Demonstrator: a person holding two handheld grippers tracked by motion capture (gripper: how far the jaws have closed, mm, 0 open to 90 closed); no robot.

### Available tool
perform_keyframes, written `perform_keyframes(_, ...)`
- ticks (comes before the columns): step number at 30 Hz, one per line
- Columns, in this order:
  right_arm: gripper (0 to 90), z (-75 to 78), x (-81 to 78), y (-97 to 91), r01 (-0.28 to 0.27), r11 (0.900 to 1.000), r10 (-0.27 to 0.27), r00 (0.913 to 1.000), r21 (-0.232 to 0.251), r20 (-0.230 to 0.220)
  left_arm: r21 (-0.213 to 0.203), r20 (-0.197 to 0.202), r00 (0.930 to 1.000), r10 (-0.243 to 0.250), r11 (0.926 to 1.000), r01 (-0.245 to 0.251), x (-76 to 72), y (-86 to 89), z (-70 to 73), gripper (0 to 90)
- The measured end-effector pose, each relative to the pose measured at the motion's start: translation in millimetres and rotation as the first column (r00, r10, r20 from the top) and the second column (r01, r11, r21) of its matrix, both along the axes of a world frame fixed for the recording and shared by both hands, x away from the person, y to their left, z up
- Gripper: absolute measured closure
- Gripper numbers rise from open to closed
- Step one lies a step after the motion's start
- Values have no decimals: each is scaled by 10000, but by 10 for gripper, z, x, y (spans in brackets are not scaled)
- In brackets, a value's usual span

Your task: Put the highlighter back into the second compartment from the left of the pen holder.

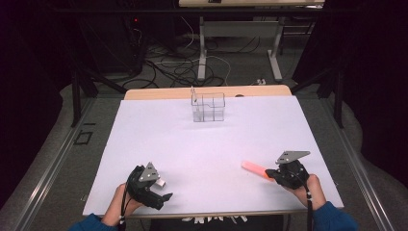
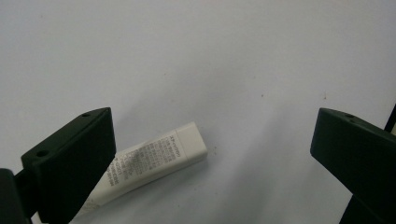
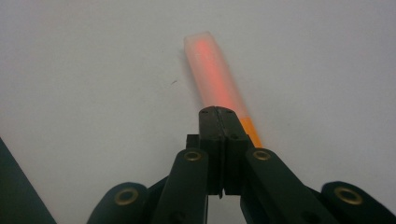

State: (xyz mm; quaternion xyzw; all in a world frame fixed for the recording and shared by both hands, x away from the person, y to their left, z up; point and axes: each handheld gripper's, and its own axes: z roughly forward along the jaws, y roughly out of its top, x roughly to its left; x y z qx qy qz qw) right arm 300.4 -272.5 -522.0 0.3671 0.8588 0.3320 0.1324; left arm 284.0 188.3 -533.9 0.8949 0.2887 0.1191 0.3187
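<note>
A white sheet (image 1: 211,144) covers the table, leaving a strip of pale wood tabletop (image 1: 159,92) bare along the far edge. The clear divided organiser (image 1: 208,107) stands upright on the sheet near that far edge, about midway across; it serves as the landmark here.

Well nearer the person than the organiser and off to its left, the left gripper (image 1: 166,196) rests low over the sheet by the near edge. In the left gripper view its jaws stand wide apart, pressing on nothing. A small white tube (image 2: 154,163) with fine printed text lies flat on the sheet, one end tucked behind one jaw, the capped end pointing into the gap.

Nearer than the organiser and to its right, the right gripper (image 1: 268,172) has its jaws fully together. In the right gripper view the orange pen (image 3: 217,79), with a translucent pinkish cap, lies on the sheet just beyond and beside the closed tips; whether they touch it I cannot tell.

Behind the table the room is dark: grey floor (image 1: 231,67), tangled cables (image 1: 178,62), and the white legs of another desk (image 1: 202,53).
</note>
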Motion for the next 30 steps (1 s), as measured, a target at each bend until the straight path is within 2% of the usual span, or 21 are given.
perform_keyframes(2,900,-4,-10,3,-16,9998,15,10000,-200,-41,18,-4,10000,-1,10000,1,3,0,-2,3)
perform_keyframes(6,900,-35,-8,20,-170,9995,171,9998,-248,36,24,19,10000,-17,10000,17,5,0,-2,2)
perform_keyframes(7,900,-25,-11,16,-250,9987,243,9996,-440,-173,14,17,10000,-12,10000,12,5,-1,-2,2)
perform_keyframes(8,900,-40,-8,22,-214,9988,211,9998,-444,-71,107,-115,9999,-83,9999,85,9,3,10,2)
perform_keyframes(10,900,-47,-8,30,-256,9978,246,9995,-618,-176,137,-140,9998,-115,9998,117,10,2,11,3)
perform_keyframes(11,900,-68,-6,38,-256,9986,251,9996,-459,-127,148,-136,9998,-122,9998,124,11,2,10,2)
perform_keyframes(12,900,-52,-4,29,-344,9967,327,9992,-739,-237,144,-141,9998,-122,9998,124,11,3,10,2)
perform_keyframes(14,900,-60,-5,37,-272,9967,250,9992,-760,-304,128,-138,9998,-120,9998,122,12,5,10,3)
perform_keyframes(15,900,-71,-3,43,-279,9971,266,9995,-710,-192,132,-137,9998,-120,9998,122,12,4,10,2)
perform_keyframes(17,900,-73,2,50,-443,9951,420,9987,-885,-274,114,-131,9998,-118,9999,119,12,2,8,2)
perform_keyframes(20,900,-89,2,58,-331,9939,303,9992,-1051,-279,116,-135,9998,-112,9999,114,13,1,8,2)
perform_keyframes(23,900,-94,4,56,-298,9941,257,9989,-1046,-400,119,-132,9998,-114,9999,115,13,0,9,2)
perform_keyframes(24,900,-107,6,59,-292,9954,270,9993,-912,-254,132,-144,9998,-114,9998,116,14,1,9,2)
perform_keyframes(25,900,-98,6,56,-311,9939,287,9993,-1058,-240,42,3,10000,-23,10000,23,11,-6,-6,2)
perform_keyframes(28,900,-109,5,64,-411,9935,383,9989,-1057,-280,139,-134,9998,-119,9998,121,13,-1,9,2)
perform_keyframes(30,900,-112,7,63,-424,9929,397,9989,-1113,-260,63,-18,10000,-41,10000,41,11,-5,-4,2)
